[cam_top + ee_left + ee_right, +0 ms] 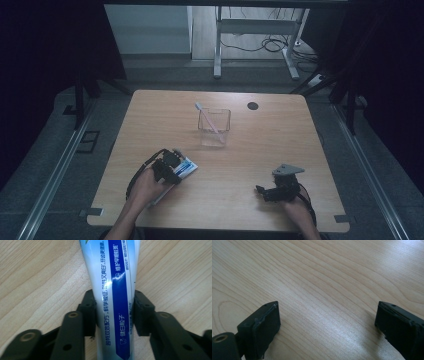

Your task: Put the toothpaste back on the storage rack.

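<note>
A white and blue toothpaste tube (113,277) lies flat on the wooden table (260,150). My left gripper (114,300) straddles it, and both black pads touch its sides, so the jaws are shut on it. From above, the left gripper (169,167) sits at the table's front left, with the tube's end (187,168) poking out to its right. Farther back stands a clear square cup (214,131) holding a pink toothbrush (209,119). My right gripper (264,192) rests near the front right. Its jaws (328,315) stand wide open over bare wood.
A small black round hole (253,106) marks the table's far right part. Beyond the far edge are a desk frame (255,40) and cables on the floor. Dark curtains hang on both sides.
</note>
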`<state>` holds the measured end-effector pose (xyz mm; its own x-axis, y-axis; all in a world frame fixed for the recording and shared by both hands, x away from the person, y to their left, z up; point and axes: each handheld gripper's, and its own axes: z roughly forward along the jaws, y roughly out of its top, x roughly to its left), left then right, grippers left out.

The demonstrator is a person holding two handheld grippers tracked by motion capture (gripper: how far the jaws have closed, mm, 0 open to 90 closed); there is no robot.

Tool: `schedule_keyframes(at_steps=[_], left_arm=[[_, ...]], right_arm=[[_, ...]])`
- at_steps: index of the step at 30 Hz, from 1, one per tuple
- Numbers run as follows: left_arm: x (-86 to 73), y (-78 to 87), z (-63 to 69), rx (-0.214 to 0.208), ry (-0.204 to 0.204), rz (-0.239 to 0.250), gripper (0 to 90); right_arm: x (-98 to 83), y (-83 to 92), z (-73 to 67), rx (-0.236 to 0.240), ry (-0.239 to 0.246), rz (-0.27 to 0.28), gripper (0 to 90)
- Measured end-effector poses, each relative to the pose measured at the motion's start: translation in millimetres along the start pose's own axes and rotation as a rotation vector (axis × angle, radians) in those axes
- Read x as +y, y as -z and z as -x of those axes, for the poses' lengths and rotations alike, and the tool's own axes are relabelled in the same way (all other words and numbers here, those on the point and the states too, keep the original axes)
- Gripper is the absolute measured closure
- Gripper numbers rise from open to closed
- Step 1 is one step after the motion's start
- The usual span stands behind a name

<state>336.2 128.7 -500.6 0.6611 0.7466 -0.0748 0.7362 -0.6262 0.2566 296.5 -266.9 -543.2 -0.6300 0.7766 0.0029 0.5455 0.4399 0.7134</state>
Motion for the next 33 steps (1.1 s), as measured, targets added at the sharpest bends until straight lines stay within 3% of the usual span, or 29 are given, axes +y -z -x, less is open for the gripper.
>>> schedule_keyframes(at_steps=[10, 20, 33], left_arm=[[-7.7, 5.4, -4.2, -0.026, 0.006, 0.061, 73.5], [-8.8, 13.1, -6.0, -0.046, 0.017, 0.131, 74.5], [3.0, 34.0, -5.6, -0.064, 0.021, 0.226, 74.5]], right_arm=[[0.1, 0.0, -0.1, -0.001, -0.002, 0.001, 5.9], [0.1, 0.0, -0.1, 0.000, -0.002, 0.001, 5.9], [0.1, 0.0, -0.1, 0.000, -0.002, 0.001, 5.9]])
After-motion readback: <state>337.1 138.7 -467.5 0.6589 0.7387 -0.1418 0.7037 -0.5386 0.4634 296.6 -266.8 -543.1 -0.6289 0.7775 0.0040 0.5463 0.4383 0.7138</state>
